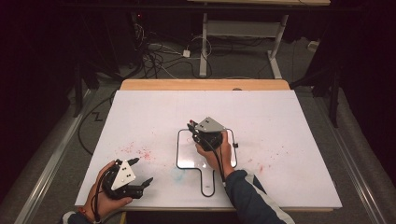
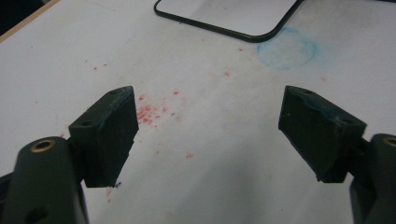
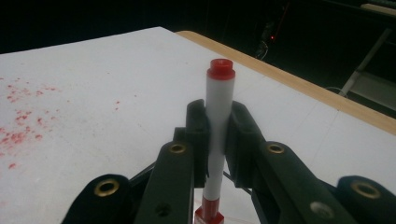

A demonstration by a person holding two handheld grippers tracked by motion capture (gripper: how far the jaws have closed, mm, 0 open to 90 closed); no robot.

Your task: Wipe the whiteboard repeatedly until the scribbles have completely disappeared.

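Note:
My right gripper (image 3: 218, 133) is shut on a white marker (image 3: 219, 100) with red ends, which stands upright between the pads. In the high view the right gripper (image 1: 192, 129) hovers over the upper left part of a small black-framed whiteboard (image 1: 183, 158) with a handle, lying at the middle of the big white sheet. My left gripper (image 1: 141, 171) rests at the front left of the sheet, open with nothing between its jaws. In the left gripper view the left gripper (image 2: 208, 135) points at the bare sheet, and the small whiteboard's corner (image 2: 261, 36) lies beyond it.
Red ink specks (image 2: 152, 112) dot the sheet (image 1: 280, 116) left and right of the small board, and a faint blue smudge (image 2: 286, 49) lies near its corner. A wooden table edge (image 1: 205, 84) runs along the far side. Cables (image 1: 159, 58) and another table's legs (image 1: 203, 46) stand on the floor behind.

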